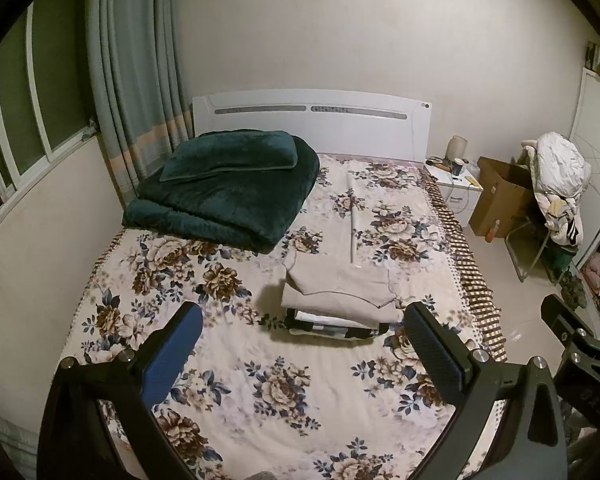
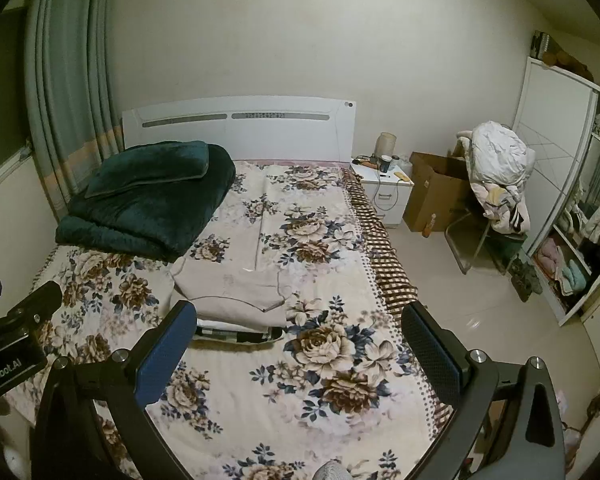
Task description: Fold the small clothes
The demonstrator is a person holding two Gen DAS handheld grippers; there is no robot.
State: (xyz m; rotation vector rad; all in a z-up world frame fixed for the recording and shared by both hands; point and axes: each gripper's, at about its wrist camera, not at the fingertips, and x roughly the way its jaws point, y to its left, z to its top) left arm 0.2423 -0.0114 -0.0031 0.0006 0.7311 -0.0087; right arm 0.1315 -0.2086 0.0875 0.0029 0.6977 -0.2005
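I see the bed (image 1: 260, 392) under its floral cover filling both views, with a dark green folded quilt (image 1: 224, 196) near the headboard. Mid-bed lies my stack of folded clothes (image 1: 340, 300), a beige piece on top and striped cloth beneath. My left gripper (image 1: 304, 356) hangs above the bed just short of the stack, spread wide and holding nothing. My right gripper (image 2: 300, 352) is likewise spread, empty, the stack by its left finger.

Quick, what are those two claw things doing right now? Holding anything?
Left gripper: open, holding nothing.
Right gripper: open, holding nothing.
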